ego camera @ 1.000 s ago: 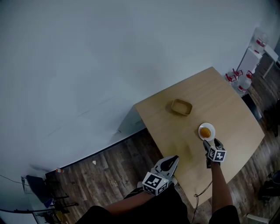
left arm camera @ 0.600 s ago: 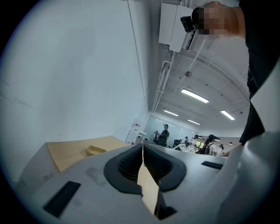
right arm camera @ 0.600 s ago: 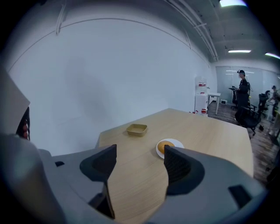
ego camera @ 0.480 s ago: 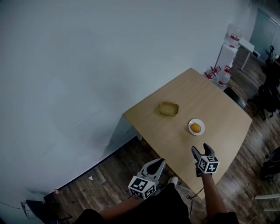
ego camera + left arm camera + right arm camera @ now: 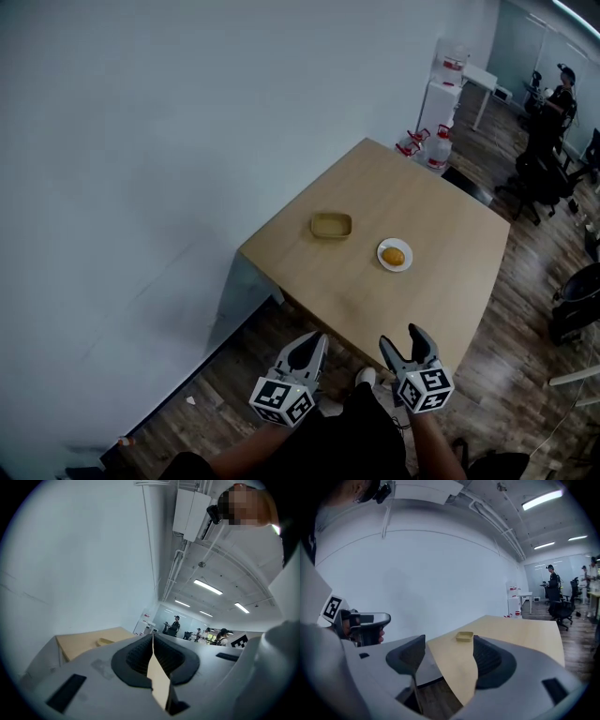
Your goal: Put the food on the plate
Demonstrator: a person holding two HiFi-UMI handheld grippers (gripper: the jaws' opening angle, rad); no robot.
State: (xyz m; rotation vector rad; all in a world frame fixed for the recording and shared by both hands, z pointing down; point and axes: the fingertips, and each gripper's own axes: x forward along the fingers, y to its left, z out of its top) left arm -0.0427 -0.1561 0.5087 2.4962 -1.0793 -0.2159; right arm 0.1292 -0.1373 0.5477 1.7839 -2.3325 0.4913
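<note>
An orange piece of food [image 5: 395,254] lies on a small white plate [image 5: 383,257] on the light wooden table [image 5: 431,211]. Left of the plate sits a shallow tan tray [image 5: 331,225], which the right gripper view also shows [image 5: 464,636]. Both grippers hang off the table's near edge, over the floor. My left gripper [image 5: 316,339] is shut with nothing in it, its jaws meeting at the tips [image 5: 152,637]. My right gripper [image 5: 402,339] is open and empty [image 5: 447,644]. The plate does not show in either gripper view.
A plain white wall runs along the left. Beyond the table's far corner stand a water dispenser [image 5: 442,90] and water bottles [image 5: 427,146]. A person [image 5: 560,89] and office chairs [image 5: 530,173] are at the far right. Dark wood floor [image 5: 216,394] surrounds the table.
Both grippers have drawn back from the table toward the person. The right gripper, which was beside the plate, now hangs past the table's near edge. The plate and food have not moved on the table.
</note>
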